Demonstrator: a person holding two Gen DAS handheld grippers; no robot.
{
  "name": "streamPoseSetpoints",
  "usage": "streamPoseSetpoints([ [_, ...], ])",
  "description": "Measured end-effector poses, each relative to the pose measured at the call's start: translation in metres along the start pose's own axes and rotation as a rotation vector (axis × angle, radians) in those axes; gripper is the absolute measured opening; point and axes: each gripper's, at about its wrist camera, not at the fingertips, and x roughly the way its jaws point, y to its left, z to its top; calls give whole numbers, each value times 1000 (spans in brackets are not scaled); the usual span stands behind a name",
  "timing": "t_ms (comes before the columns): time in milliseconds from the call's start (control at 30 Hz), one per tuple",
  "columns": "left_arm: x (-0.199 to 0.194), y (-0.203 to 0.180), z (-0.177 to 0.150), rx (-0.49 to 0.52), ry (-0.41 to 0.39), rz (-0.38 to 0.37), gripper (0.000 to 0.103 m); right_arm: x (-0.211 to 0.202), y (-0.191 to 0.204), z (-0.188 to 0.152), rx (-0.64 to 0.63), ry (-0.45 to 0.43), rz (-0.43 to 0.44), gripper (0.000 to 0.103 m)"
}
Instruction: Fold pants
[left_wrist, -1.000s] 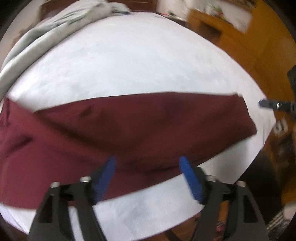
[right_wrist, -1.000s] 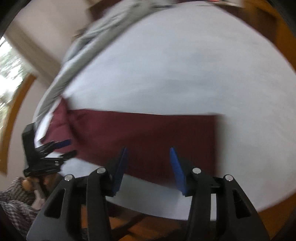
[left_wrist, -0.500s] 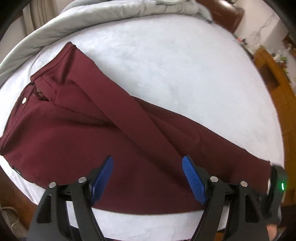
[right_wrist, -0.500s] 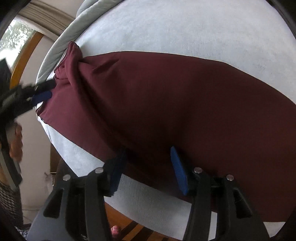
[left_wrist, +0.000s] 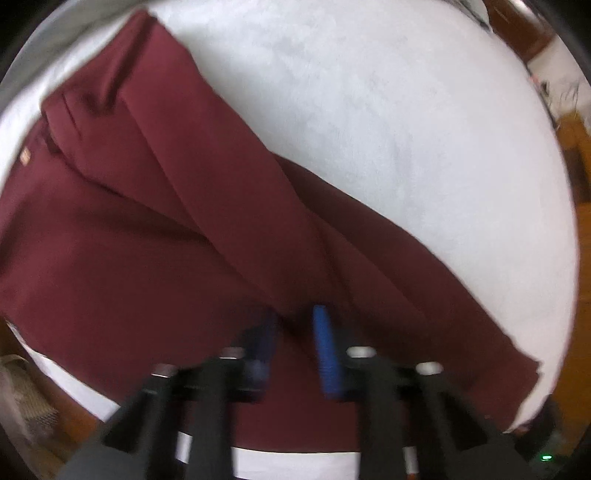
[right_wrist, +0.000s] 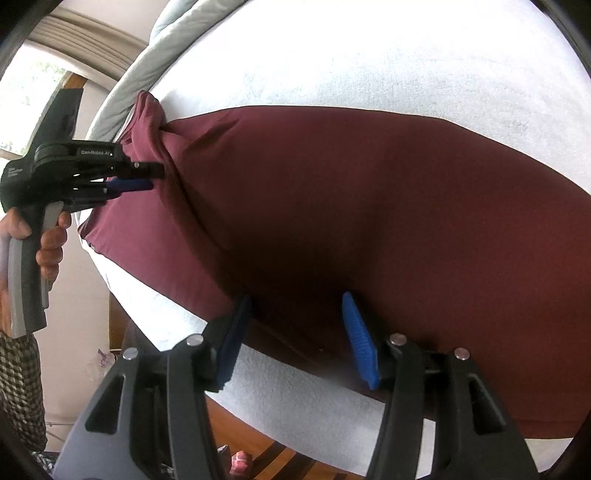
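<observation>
Dark red pants (left_wrist: 155, 229) lie lengthwise on a white bed, waistband with a small button at the left, one leg folded over the other. My left gripper (left_wrist: 295, 328) is low over the pants' near edge, its blue pads close together with a fold of fabric between them. In the right wrist view the pants (right_wrist: 369, 192) fill the middle, and the left gripper (right_wrist: 147, 177) shows at the left, pads nearly shut at the waist end. My right gripper (right_wrist: 299, 310) is open, its pads wide apart over the pants' near edge.
The white bed cover (left_wrist: 406, 110) stretches beyond the pants. A grey blanket (right_wrist: 155, 62) lies bunched along the far left edge of the bed. Wooden floor (right_wrist: 258, 439) shows below the near bed edge. A hand (right_wrist: 44, 240) grips the left gripper's handle.
My left gripper has dropped down to the pants and its pads have closed from wide apart onto the fabric. My right gripper stays open and has barely moved.
</observation>
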Motion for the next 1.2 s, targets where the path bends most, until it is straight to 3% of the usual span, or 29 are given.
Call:
streamPoseSetpoints([
  [100, -9, 4, -5, 1, -49, -32, 8, -8, -8, -3, 4, 0, 11, 52],
  [233, -43, 16, -43, 25, -180, -61, 4, -14, -13, -4, 30, 2, 33, 51],
  [333, -49, 31, -78, 42, -224, -11, 0, -20, -15, -9, 26, 8, 27, 51],
  [433, -37, 53, -109, 26, -205, -4, 0, -22, -15, -15, 13, 8, 15, 51],
  [467, -31, 60, -113, 24, -193, -32, 0, -23, -15, -16, 11, 5, 14, 51],
  [600, -28, 57, -105, 23, -178, -110, 0, -24, -14, -16, 17, -1, 21, 53],
  [633, -31, 49, -99, 34, -193, -104, 4, -23, -14, -15, 15, 1, 19, 53],
  [667, -33, 39, -89, 53, -209, -92, 21, -23, -13, -15, 12, 2, 16, 53],
  [700, -36, 32, -80, 59, -218, -86, 53, -23, -13, -16, 10, 2, 15, 54],
  [767, -35, 15, -59, 61, -230, -20, 87, -21, -12, -15, 11, 2, 13, 55],
  [867, -26, -5, -25, 66, -198, 41, 85, -20, -13, -15, 24, 0, 23, 55],
  [1033, 2, -11, 2, 10, -94, 99, 80, -18, -17, -14, 41, -5, 48, 55],
  [1067, 8, -9, 5, -4, -75, 93, 72, -22, -23, -17, 44, -6, 54, 55],
  [1100, 14, -5, 7, -30, -51, 60, 55, -22, -23, -17, 47, -8, 58, 55],
  [1133, 19, 0, 8, -72, -23, -9, 46, -22, -24, -17, 48, -9, 62, 55],
  [1167, 21, 3, 7, -94, -12, -38, 29, -23, -25, -18, 49, -10, 67, 55],
  [1200, 20, 4, 7, -92, -6, -47, 19, -23, -26, -18, 52, -11, 71, 55],
])
